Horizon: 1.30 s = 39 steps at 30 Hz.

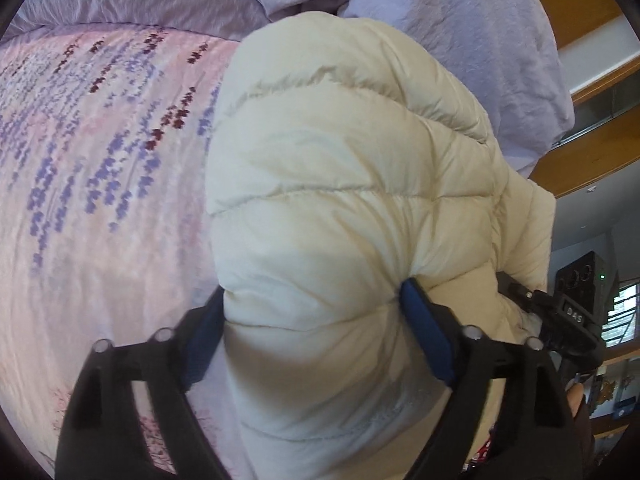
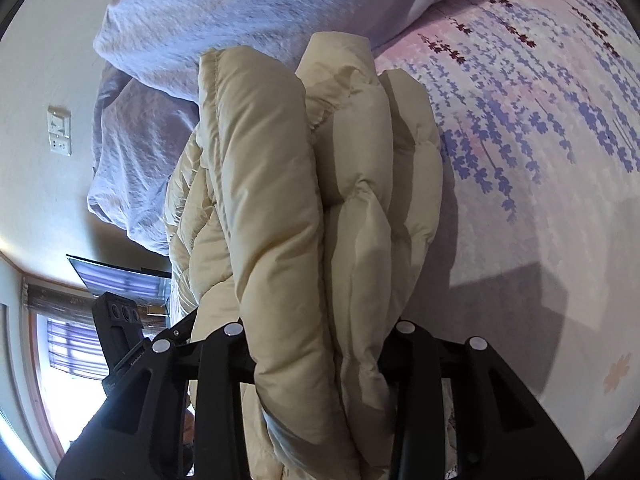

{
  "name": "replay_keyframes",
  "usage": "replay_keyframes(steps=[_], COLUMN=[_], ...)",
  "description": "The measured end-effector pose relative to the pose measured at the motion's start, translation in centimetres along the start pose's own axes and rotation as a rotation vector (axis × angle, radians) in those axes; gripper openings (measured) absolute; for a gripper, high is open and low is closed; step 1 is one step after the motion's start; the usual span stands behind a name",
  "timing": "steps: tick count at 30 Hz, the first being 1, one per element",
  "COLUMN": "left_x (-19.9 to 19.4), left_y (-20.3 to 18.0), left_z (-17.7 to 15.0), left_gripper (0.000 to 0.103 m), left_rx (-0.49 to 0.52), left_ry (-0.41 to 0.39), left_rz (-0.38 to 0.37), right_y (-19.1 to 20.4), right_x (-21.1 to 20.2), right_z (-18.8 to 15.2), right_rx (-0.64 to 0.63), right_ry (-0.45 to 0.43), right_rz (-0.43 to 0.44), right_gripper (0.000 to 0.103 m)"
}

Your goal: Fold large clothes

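A cream quilted puffer jacket (image 1: 344,184) fills the middle of the left wrist view, held above a bed. My left gripper (image 1: 316,320) is shut on a thick bunched fold of it, the blue pads (image 1: 426,332) pressed into the fabric on both sides. In the right wrist view the same jacket (image 2: 304,208) stands as several stacked padded layers. My right gripper (image 2: 320,344) is shut on those layers, which hide its pads. The right gripper's body also shows in the left wrist view (image 1: 560,312), behind the jacket.
The bed has a pink and lavender floral bedspread (image 1: 92,168), also in the right wrist view (image 2: 540,128). A crumpled lilac duvet (image 1: 480,40) lies at the head (image 2: 240,8). Wooden shelving (image 1: 592,148) stands at the right. A wall socket (image 2: 59,132) and window (image 2: 72,352) are at the left.
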<state>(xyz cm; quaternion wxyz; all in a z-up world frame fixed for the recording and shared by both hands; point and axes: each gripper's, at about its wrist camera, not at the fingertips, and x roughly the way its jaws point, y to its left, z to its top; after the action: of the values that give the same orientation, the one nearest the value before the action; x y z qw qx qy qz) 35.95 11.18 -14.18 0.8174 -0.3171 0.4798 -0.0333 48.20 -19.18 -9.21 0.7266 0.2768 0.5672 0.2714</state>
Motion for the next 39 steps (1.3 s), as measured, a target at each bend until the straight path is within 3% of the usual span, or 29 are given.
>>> replay_keyframes(steps=[2, 5, 10, 18, 25, 30, 33, 36, 39], left_x=[-0.3, -1.4, -4.5, -8.0, -7.8, -7.2, -7.7, -8.8, -9.5], left_y=[-0.6, -1.0, -0.9, 1.3, 3.7, 4.3, 4.3, 3.9, 2.9], left_z=[-0.1, -0.1, 0.4, 2.0, 2.3, 1.9, 1.8, 1.6, 1.2], left_gripper=[0.055, 0.034, 0.028, 0.028, 0.031, 0.045, 0.054, 0.065, 0.073], left_rx=[0.019, 0.037, 0.067, 0.069, 0.047, 0.069, 0.096, 0.134, 0.180], left_ry=[-0.020, -0.050, -0.114, -0.193, -0.194, -0.189, -0.212, -0.259, -0.301], left_rz=[-0.004, -0.023, -0.028, 0.047, 0.135, 0.277, 0.337, 0.384, 0.407], right_y=[0.0, 0.5, 2.8, 6.9, 9.6, 10.9, 11.4, 12.5, 13.9], right_x=[-0.1, -0.2, 0.7, 3.8, 6.3, 6.4, 5.4, 3.3, 2.2], right_z=[0.0, 0.0, 0.2, 0.4, 0.6, 1.1, 1.2, 1.3, 0.8], right_rx=[0.005, -0.007, -0.044, -0.111, -0.176, -0.202, -0.212, -0.248, -0.321], right_ry=[-0.002, -0.007, -0.002, 0.026, 0.047, 0.024, -0.036, -0.156, -0.215], right_rz=[0.004, 0.009, 0.032, 0.046, -0.027, -0.156, -0.232, -0.302, -0.307], right_gripper=[0.036, 0.036, 0.035, 0.035, 0.035, 0.056, 0.066, 0.066, 0.066])
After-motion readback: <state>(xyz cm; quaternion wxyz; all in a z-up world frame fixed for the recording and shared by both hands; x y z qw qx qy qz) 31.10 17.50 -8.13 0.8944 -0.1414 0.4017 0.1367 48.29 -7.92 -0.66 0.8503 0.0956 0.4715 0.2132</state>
